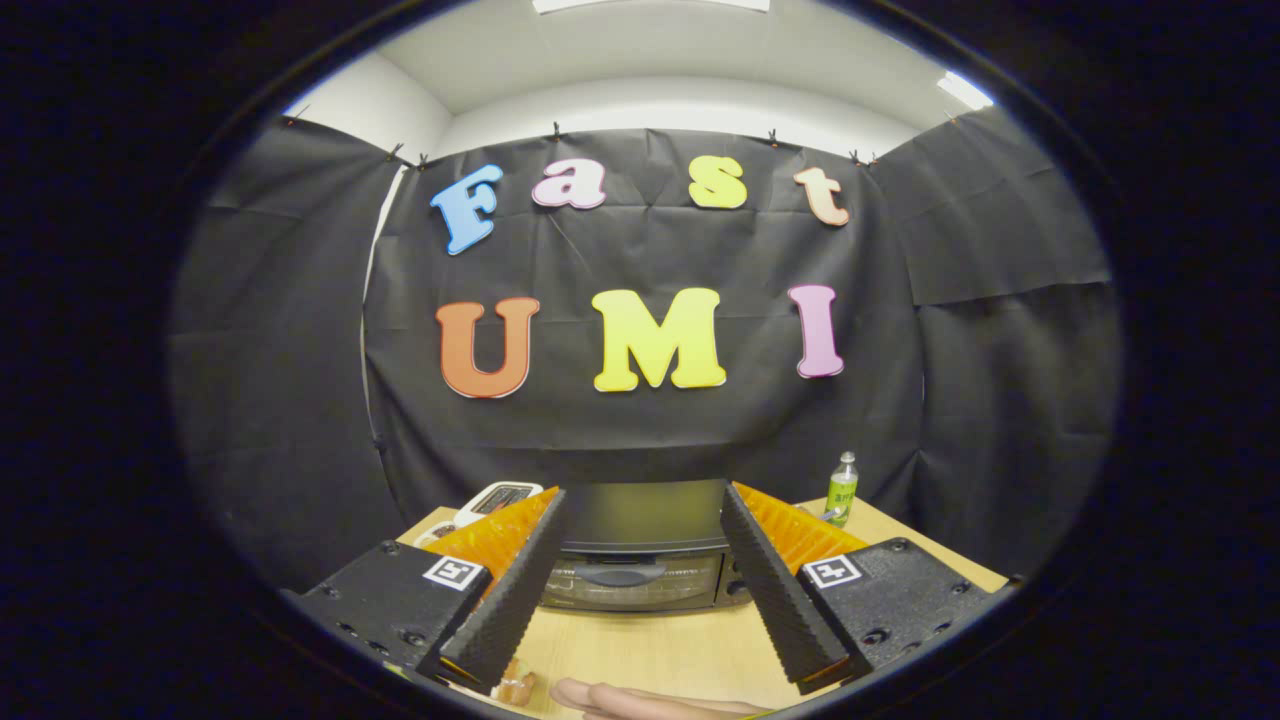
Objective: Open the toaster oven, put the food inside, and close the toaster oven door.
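On the wooden table (660,650), beyond the fingers and framed in the gap between them, stood the toaster oven (640,560), dark, door shut, handle (620,573) lying across the top of the glass front. Held the gripper (640,660) well back from it, fingers spread wide, gripping nothing, touching nothing. Just beside the near finger on the left, at the table's front, lay a small piece of orange-brown food (516,688), only partly seen. Next to that, along the near edge of the table, rested a hand (640,700). Behind the oven to the left, sat a white device (497,497), partly hidden by the finger. To the right rear, near the cloth wall, stood a green bottle (843,488), upright.
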`<act>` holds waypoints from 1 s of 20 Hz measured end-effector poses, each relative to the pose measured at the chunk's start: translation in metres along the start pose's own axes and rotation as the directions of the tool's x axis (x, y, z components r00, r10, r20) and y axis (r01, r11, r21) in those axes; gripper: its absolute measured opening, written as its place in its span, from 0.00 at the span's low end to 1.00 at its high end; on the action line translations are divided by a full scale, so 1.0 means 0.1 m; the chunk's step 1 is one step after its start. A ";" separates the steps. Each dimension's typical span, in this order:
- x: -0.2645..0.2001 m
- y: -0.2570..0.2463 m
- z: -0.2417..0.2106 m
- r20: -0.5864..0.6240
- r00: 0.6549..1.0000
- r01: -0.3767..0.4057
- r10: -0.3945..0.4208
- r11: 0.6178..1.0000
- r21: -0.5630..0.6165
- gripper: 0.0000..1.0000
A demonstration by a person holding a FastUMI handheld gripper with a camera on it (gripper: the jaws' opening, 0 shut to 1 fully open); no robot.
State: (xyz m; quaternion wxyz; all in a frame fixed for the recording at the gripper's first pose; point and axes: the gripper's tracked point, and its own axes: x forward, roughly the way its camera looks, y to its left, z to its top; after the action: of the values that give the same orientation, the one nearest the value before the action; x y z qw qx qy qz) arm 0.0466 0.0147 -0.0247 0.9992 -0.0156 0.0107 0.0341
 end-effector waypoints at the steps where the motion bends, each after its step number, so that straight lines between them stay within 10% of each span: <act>1: 0.08 0.05 -0.05 -0.005 1.000 -0.016 0.016 1.000 -0.008 1.00; 20: 1.73 0.24 -1.79 -0.363 0.932 -0.025 0.009 0.999 -0.040 1.00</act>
State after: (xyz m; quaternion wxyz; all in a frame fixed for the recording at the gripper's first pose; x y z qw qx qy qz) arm 0.2142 0.0447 -0.2084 0.9792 -0.0433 0.1941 0.0396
